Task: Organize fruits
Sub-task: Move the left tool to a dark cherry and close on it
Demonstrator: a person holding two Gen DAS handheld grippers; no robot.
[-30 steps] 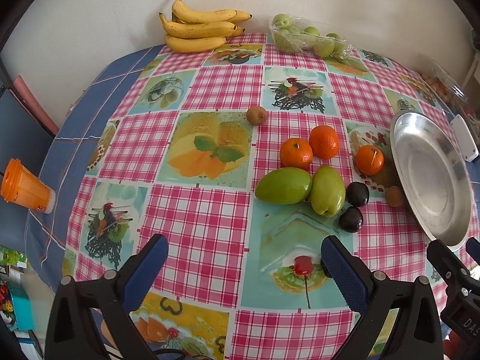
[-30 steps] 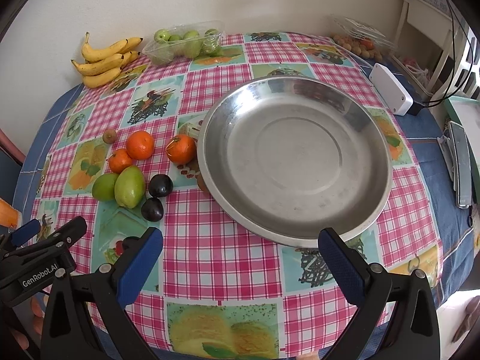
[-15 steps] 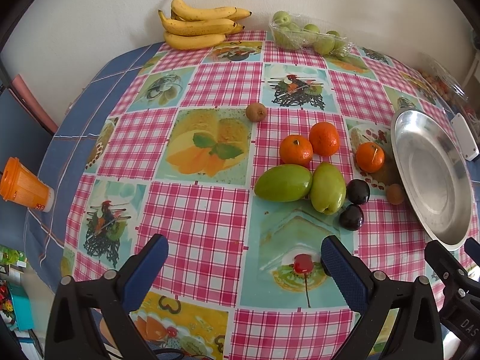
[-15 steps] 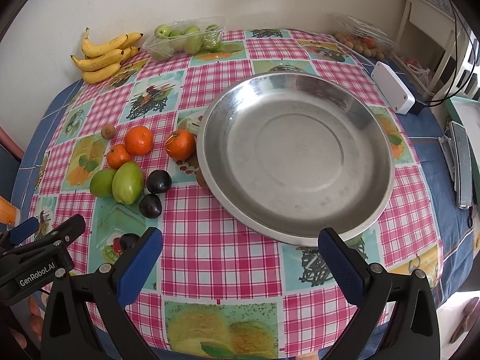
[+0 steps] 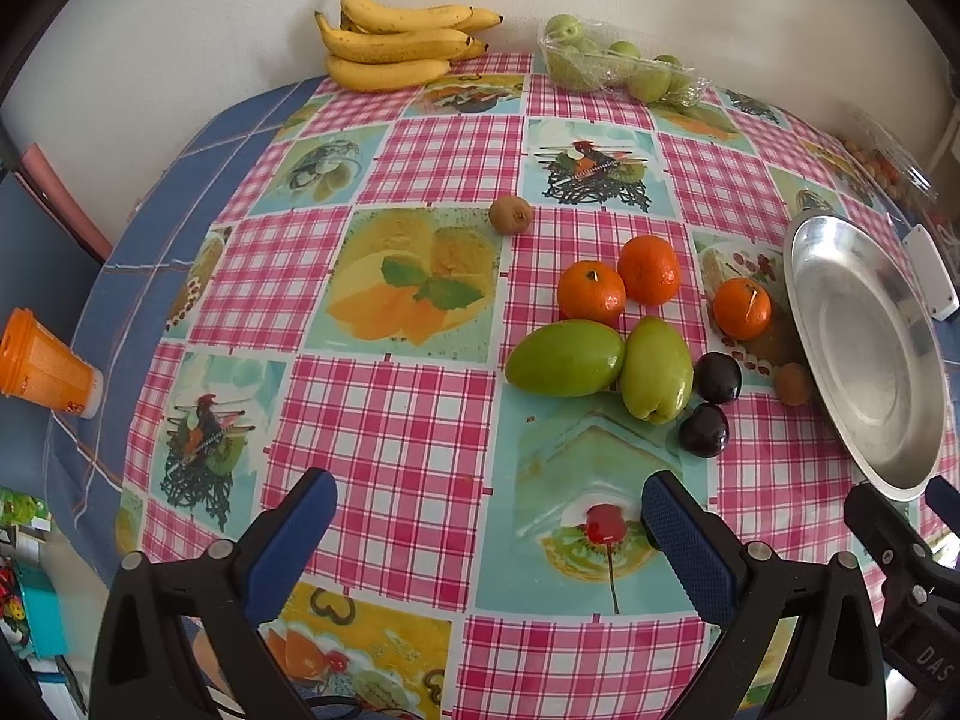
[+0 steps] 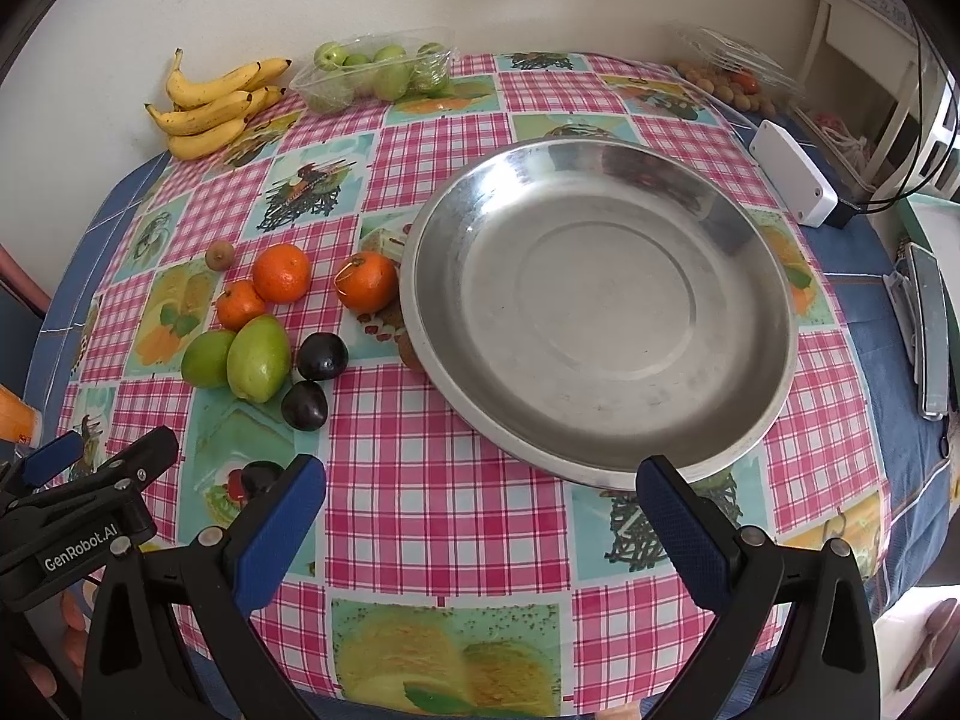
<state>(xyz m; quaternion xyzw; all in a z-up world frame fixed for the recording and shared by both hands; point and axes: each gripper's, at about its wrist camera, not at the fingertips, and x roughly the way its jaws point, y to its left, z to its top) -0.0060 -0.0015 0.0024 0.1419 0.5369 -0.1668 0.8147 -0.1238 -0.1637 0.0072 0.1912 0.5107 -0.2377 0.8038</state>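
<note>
We see a round table (image 5: 198,276) under a pink-checked, fruit-print cloth. On it lie three oranges (image 5: 591,293), two green mangoes (image 5: 564,359) touching each other, two dark plums (image 5: 717,377), a small brown fruit (image 5: 510,215), and an empty steel dish (image 6: 600,306). By the wall sit bananas (image 5: 396,42) and a tray of green fruit (image 5: 618,63). A white box (image 6: 792,180) rests near the right edge.

Black left gripper (image 5: 483,531), blue ribbed jaws, silver screws, right gripper (image 6: 480,516)
</note>
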